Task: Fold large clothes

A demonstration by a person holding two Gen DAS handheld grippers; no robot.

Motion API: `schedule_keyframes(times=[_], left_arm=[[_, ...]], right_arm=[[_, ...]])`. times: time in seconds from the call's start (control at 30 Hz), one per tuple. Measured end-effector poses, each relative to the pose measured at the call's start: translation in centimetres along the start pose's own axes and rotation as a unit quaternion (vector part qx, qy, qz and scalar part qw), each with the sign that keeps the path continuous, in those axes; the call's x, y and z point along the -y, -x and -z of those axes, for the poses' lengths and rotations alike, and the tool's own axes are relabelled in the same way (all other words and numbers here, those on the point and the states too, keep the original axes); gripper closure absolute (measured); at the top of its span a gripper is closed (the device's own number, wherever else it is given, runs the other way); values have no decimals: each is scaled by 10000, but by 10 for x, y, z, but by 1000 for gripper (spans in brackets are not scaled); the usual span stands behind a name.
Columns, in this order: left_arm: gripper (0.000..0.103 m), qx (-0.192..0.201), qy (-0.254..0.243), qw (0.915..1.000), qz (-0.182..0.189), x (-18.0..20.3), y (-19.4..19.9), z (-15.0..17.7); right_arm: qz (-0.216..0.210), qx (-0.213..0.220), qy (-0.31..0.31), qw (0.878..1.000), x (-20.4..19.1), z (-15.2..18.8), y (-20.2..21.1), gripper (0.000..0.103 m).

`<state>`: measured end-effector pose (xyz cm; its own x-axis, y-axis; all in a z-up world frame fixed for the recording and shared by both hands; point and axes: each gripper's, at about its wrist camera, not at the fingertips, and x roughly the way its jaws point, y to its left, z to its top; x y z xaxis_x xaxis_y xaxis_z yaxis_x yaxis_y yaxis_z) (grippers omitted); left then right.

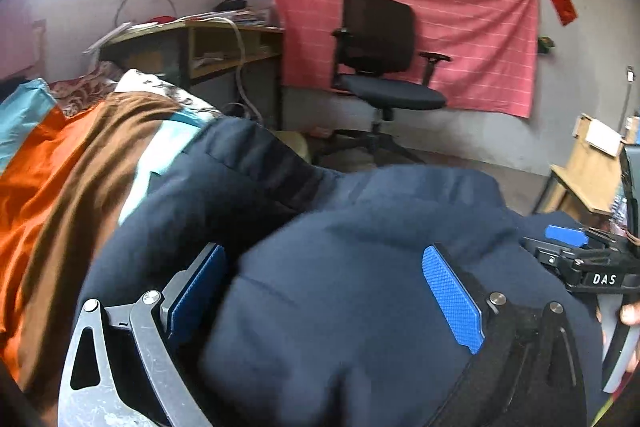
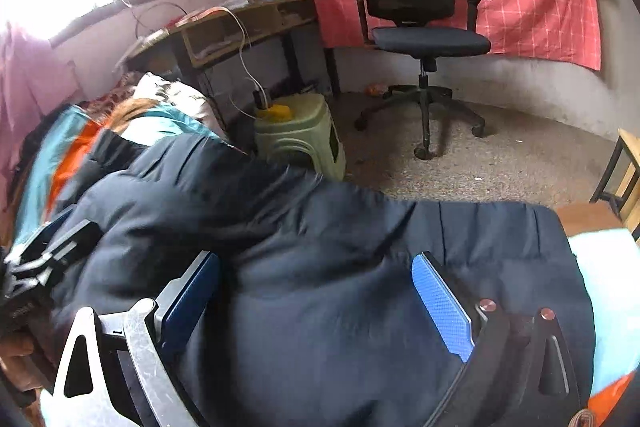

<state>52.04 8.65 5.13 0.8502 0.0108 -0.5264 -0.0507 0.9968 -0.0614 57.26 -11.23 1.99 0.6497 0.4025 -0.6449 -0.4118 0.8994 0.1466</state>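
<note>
Looking along the left wrist view, we see the left gripper [image 1: 332,303] with jaws spread wide over the navy padded jacket [image 1: 360,267], which lies bunched on the striped bedspread [image 1: 60,167]; the pads do not seem to press it. The right gripper [image 1: 576,247] sits at the far right. From the right wrist view, the right gripper [image 2: 320,307] is likewise spread over the jacket [image 2: 320,227], gripping nothing. We judge it soft, bulky, springy, somewhat slippery; best pinched at a hem or seam.
</note>
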Motion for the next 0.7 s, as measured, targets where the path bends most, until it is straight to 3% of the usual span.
schedule_keyframes(times=[0.17, 0.37, 0.7], left_arm=[[3, -147, 132, 9998, 72, -15, -19, -2], [3, -38, 256, 9993, 265, -18, -22, 3], [3, 104, 289, 9987, 417, -20, -17, 6]], right_arm=[[104, -152, -1, 9998, 6, -12, -31, 6], [15, -334, -134, 9994, 16, -12, -55, 2], [-243, -260, -374, 9987, 27, -3, -59, 1]])
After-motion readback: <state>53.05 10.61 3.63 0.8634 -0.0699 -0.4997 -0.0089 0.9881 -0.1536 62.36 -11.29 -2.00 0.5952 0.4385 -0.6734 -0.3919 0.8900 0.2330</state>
